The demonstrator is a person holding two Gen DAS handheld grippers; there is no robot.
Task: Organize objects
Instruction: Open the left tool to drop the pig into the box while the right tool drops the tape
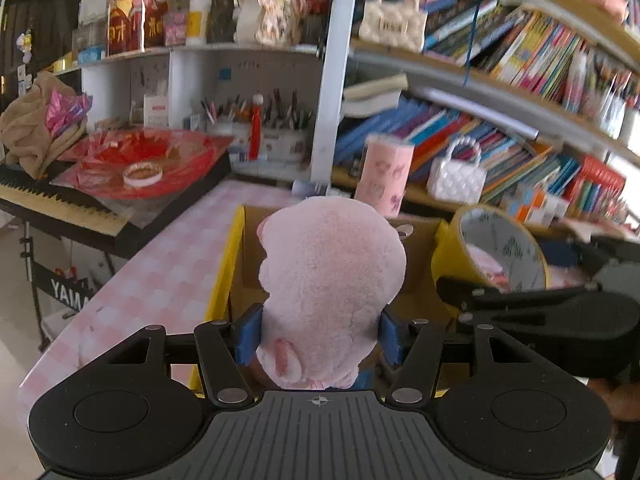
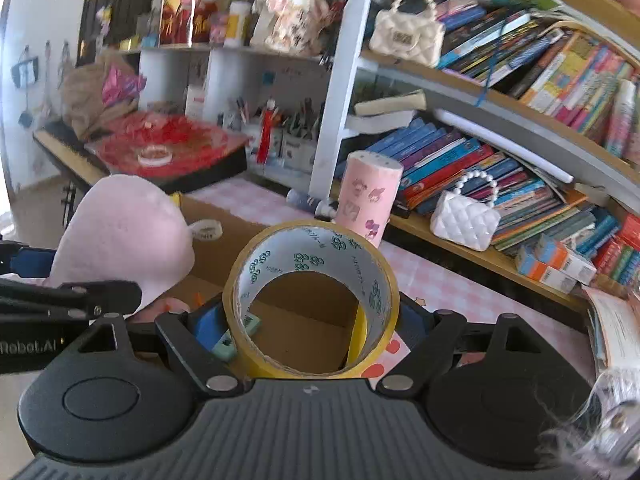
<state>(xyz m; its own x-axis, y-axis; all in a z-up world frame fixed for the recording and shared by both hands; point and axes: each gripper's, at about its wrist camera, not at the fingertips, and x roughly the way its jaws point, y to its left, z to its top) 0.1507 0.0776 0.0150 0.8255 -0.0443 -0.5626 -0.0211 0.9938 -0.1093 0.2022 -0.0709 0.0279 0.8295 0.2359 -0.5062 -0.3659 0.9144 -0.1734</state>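
My left gripper [image 1: 320, 338] is shut on a pink plush toy [image 1: 332, 276], its blue pads pressing both sides, held over an open cardboard box [image 1: 236, 264] with yellow tape on its edges. In the right wrist view the same plush toy [image 2: 124, 236] shows at the left, above the box [image 2: 224, 252]. My right gripper [image 2: 308, 328] is shut on a wide roll of yellow tape [image 2: 312, 264], upright between the pads, over the box's near right part. That tape roll [image 1: 496, 252] and the right gripper's black arm appear at the right of the left wrist view.
A pink-checked tablecloth [image 1: 160, 276] covers the table. A pink cylinder [image 2: 370, 196] stands behind the box, with a white quilted purse [image 2: 466, 220] and rows of books on the shelves. A small tape roll [image 2: 208, 230] lies by the box's far wall. A keyboard [image 1: 60, 204] stands left.
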